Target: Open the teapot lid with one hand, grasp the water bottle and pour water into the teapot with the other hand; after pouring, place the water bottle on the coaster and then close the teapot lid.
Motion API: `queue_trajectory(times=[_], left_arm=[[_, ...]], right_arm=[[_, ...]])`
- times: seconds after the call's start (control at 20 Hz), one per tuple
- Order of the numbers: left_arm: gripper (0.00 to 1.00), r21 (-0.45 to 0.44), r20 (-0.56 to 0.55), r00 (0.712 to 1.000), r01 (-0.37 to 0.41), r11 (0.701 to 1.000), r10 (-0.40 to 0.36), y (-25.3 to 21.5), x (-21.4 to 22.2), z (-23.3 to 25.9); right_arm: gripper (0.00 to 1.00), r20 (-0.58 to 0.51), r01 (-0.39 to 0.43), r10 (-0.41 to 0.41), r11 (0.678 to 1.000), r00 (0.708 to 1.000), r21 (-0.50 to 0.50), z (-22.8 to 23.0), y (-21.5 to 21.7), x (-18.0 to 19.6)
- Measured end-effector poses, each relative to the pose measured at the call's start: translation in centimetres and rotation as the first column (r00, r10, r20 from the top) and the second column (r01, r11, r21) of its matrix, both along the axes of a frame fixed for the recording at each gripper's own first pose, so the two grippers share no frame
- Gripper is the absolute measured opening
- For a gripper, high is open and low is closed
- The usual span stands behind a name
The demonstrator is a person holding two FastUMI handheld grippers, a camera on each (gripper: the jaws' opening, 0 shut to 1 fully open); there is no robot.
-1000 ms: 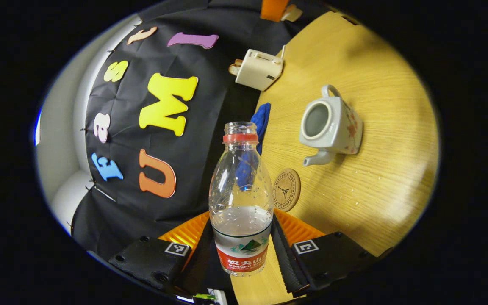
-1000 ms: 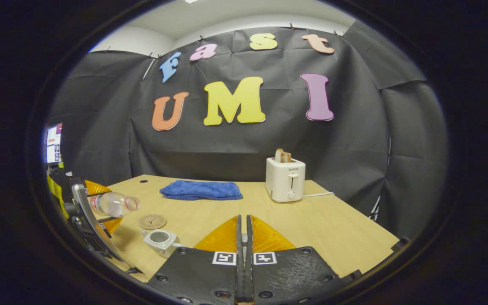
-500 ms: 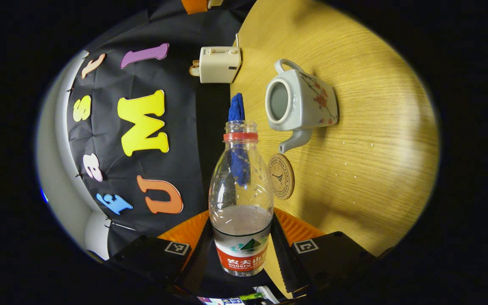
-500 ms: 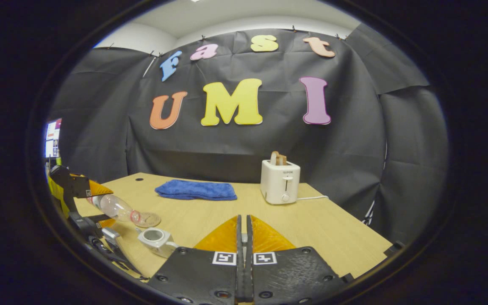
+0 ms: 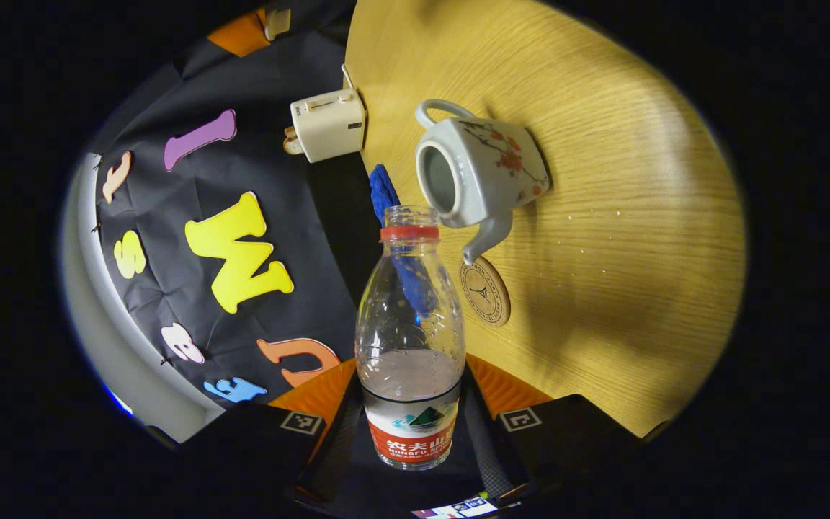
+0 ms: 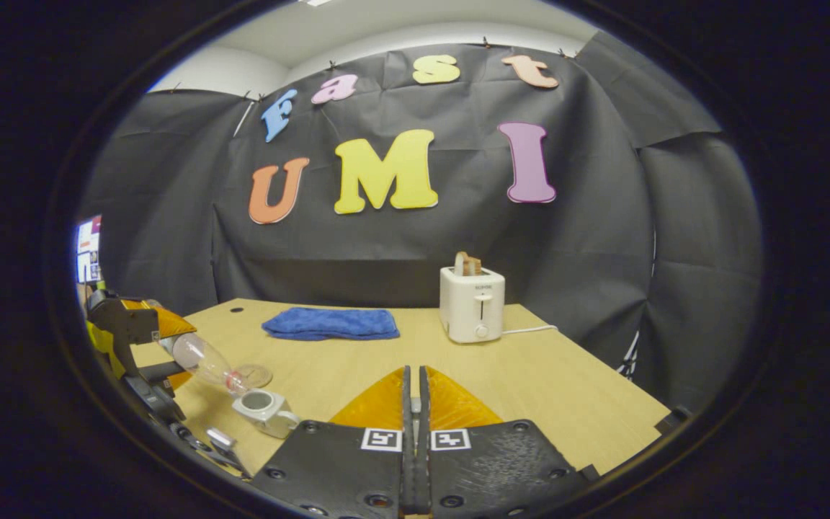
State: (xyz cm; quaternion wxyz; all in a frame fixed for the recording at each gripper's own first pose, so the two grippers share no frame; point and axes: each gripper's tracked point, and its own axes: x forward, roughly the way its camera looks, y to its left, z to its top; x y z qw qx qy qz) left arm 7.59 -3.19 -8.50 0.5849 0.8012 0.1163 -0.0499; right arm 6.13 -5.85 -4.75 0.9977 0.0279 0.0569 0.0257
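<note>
My left gripper (image 5: 411, 375) is shut on a clear water bottle (image 5: 410, 317) with a red neck ring and no cap. Some water sits near its label. The white flowered teapot (image 5: 483, 169) stands lidless on the table, its opening just beyond the bottle's mouth. A round cork coaster (image 5: 485, 292) lies beside the spout. In the right gripper view the left gripper (image 6: 173, 349) tilts the bottle (image 6: 206, 360) mouth-down over the teapot (image 6: 264, 411), with the coaster (image 6: 253, 375) behind. My right gripper (image 6: 413, 432) is shut, with nothing showing between its fingers.
A white toaster (image 6: 471, 310) with toast stands at the table's back, its cord trailing right. A folded blue cloth (image 6: 330, 324) lies left of it. The wooden table (image 6: 552, 389) stretches bare to the right. A screen (image 6: 87, 249) glows at the far left.
The left gripper has tipped the bottle further down and brought its mouth up to the teapot's opening. The right gripper has barely moved and stays shut.
</note>
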Motion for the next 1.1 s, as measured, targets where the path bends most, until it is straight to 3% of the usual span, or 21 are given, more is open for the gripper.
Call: queue_trajectory(times=[0.35,0.4,0.45,0.6,0.85,0.9,0.95,1.1], left_arm=[[0.74,0.115,0.010,1.000,0.027,0.993,-0.028,-1.6,-1.2,0.6],[0.78,0.136,0.010,0.999,0.030,0.990,-0.031,-2.0,-1.3,0.9],[0.74,0.161,0.017,0.999,0.034,0.986,-0.037,-2.3,-1.4,1.2],[0.74,0.205,0.022,0.998,0.045,0.978,-0.051,-2.6,-1.2,1.6],[0.74,0.239,0.042,0.998,0.036,0.970,-0.047,-2.6,-1.2,1.9],[0.78,0.249,0.041,0.998,0.030,0.968,-0.042,-2.5,-1.0,2.2],[0.74,0.259,0.040,0.999,0.026,0.965,-0.038,-2.4,-0.7,2.3],[0.74,0.295,0.048,0.999,0.007,0.955,-0.022,-2.0,-0.7,2.4]], right_arm=[[0.00,-0.002,-0.004,0.004,1.000,1.000,-0.003,0.0,-0.1,0.0],[0.00,-0.003,-0.005,0.005,1.000,1.000,-0.005,0.1,-0.1,-0.1],[0.00,-0.005,-0.013,0.013,1.000,1.000,-0.003,0.1,0.0,-0.2],[0.00,-0.002,-0.020,0.020,1.000,1.000,-0.001,0.3,0.2,-0.3],[0.00,-0.010,-0.032,0.032,0.999,0.999,-0.003,0.2,0.6,-0.5],[0.00,-0.010,-0.033,0.033,0.999,0.999,-0.004,0.2,0.7,-0.4],[0.00,-0.010,-0.035,0.035,0.999,0.999,-0.006,0.1,0.8,-0.4],[0.00,-0.010,-0.034,0.034,0.999,0.999,-0.012,0.1,0.8,-0.6]])
